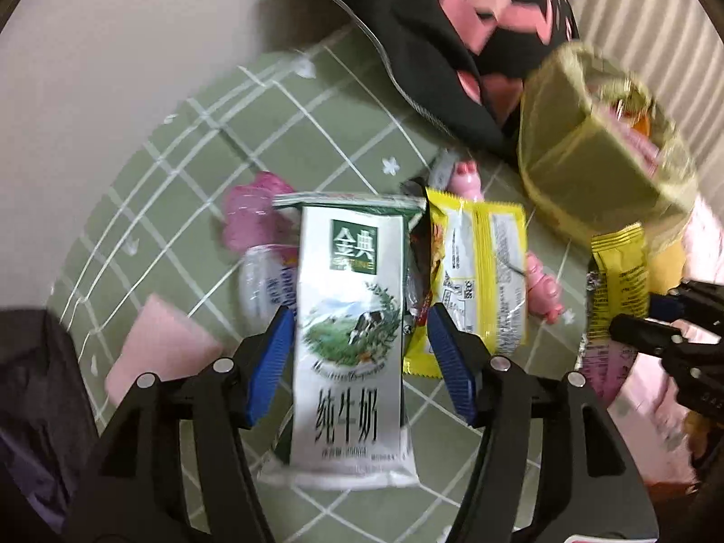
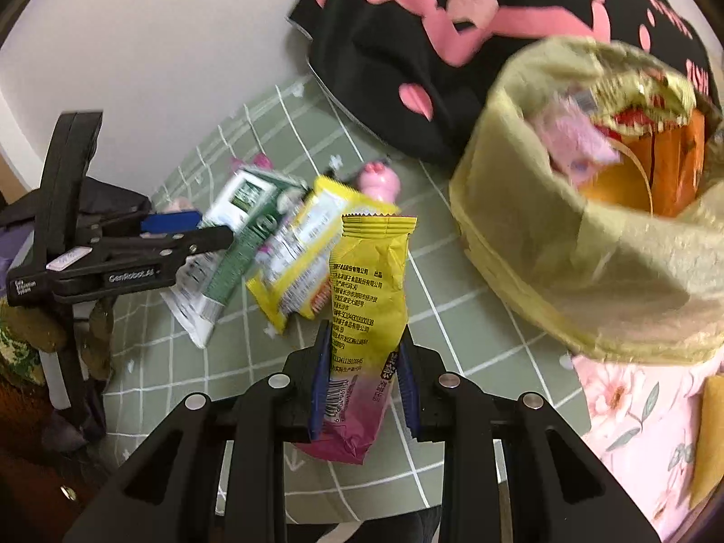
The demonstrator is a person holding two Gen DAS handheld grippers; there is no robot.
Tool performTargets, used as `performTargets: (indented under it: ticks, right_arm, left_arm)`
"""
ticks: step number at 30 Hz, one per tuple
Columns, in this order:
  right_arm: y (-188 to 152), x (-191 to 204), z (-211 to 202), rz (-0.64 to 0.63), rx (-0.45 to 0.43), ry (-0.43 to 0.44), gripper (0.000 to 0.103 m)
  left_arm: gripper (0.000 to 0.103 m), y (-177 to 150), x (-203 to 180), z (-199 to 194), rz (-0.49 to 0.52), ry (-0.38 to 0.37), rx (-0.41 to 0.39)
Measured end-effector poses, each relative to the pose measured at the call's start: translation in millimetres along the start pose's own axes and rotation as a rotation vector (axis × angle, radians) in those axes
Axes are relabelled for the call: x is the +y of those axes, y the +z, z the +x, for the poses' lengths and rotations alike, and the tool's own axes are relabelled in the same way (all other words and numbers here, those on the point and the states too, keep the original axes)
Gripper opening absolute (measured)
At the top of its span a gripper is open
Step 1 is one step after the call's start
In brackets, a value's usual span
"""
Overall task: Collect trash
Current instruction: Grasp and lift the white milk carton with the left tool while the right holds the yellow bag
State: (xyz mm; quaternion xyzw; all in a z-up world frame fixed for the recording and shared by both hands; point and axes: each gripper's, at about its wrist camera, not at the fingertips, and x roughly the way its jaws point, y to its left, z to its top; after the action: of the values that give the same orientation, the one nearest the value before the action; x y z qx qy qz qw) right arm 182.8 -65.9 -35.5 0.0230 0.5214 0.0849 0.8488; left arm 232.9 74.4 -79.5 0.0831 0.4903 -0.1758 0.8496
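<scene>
Blue-padded left tongs (image 1: pixel 359 357): my jaws stand released around the milk carton (image 1: pixel 348 316).
Right tongs (image 2: pixel 362 378): I clench the yellow wrapper (image 2: pixel 369 280).
Bin bag (image 2: pixel 565 244): beside.

We've got a green grid-patterned sheet (image 1: pixel 217 145) with little white flowers as our base here. At its far edge sits a black cushion with pink print (image 2: pixel 452 45), against a plain white wall (image 2: pixel 158 45). A pink sponge-like block (image 1: pixel 158 353) lies on the sheet's near left. Pink floral fabric (image 2: pixel 633 416) borders the sheet's right.
</scene>
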Motion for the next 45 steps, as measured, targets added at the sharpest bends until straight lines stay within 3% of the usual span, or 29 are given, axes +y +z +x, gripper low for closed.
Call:
performTargets:
  ticks: [3, 4, 8, 17, 25, 35, 40, 45]
  right_arm:
    - [-3, 1, 5, 0.000, 0.025, -0.013, 0.026]
    - [-3, 1, 6, -0.001, 0.027, -0.014, 0.026]
    - [0, 2, 9, 0.001, 0.028, -0.017, 0.026]
    - [18, 18, 9, -0.056, 0.003, -0.016, 0.026]
    - [38, 26, -4, -0.121, -0.041, -0.010, 0.026]
    - [83, 3, -76, -0.175, -0.247, -0.059, 0.026]
    - [101, -33, -125, -0.129, -0.369, -0.119, 0.026]
    - [102, -69, -160, -0.085, -0.447, -0.195, 0.026]
  left_arm:
    - [0.057, 2, -1, 19, 0.037, 0.055, 0.056]
    - [0.051, 2, 1, 22, 0.027, 0.051, 0.068]
    - [0.051, 4, 18, 14, -0.064, -0.012, 0.061]
    - [0.051, 27, 32, -44, -0.159, -0.082, -0.086]
    - [0.051, 42, 43, -90, -0.214, -0.089, -0.235]
    - [0.051, 97, 14, -125, -0.163, -0.114, -0.402]
    - [0.051, 128, -23, -143, -0.094, -0.162, -0.478]
    - [0.051, 146, -61, -147, -0.010, -0.203, -0.501]
